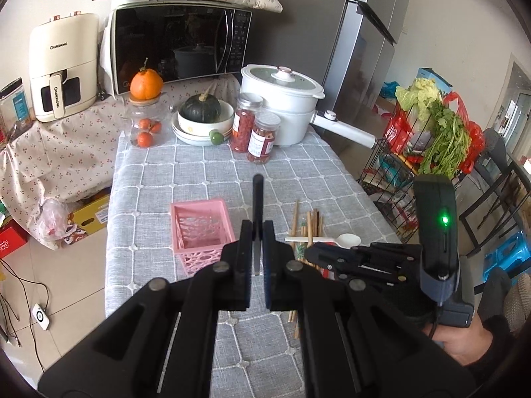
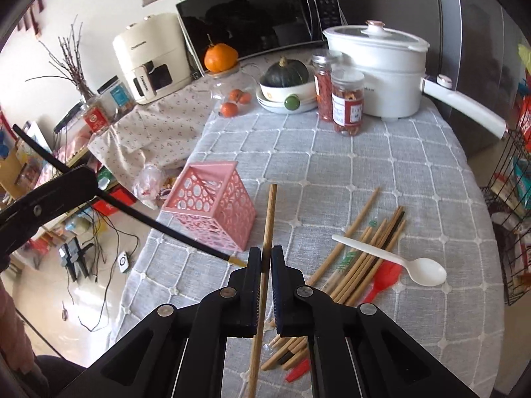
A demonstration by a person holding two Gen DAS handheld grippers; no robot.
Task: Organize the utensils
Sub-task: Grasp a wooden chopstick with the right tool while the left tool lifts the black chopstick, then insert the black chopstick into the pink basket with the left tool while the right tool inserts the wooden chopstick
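Left wrist view shows my left gripper [image 1: 257, 252] clamped on a black chopstick [image 1: 257, 199] that sticks out ahead of the fingers, above the grey checked tablecloth [image 1: 186, 172]. Just to its left stands the pink basket [image 1: 199, 229], upright with its open top showing. To the right my right gripper [image 1: 312, 253] sits low over the pile of wooden chopsticks [image 1: 310, 225] and the white spoon [image 1: 335, 239] lying across them. From the right wrist view, my right gripper [image 2: 265, 258] is pinched tight on a single wooden chopstick [image 2: 269, 212], which runs straight up between the fingers and points towards the basket's near corner. A red utensil [image 2: 381, 282] lies among the loose chopsticks, beside the spoon's bowl; what kind it is I cannot tell
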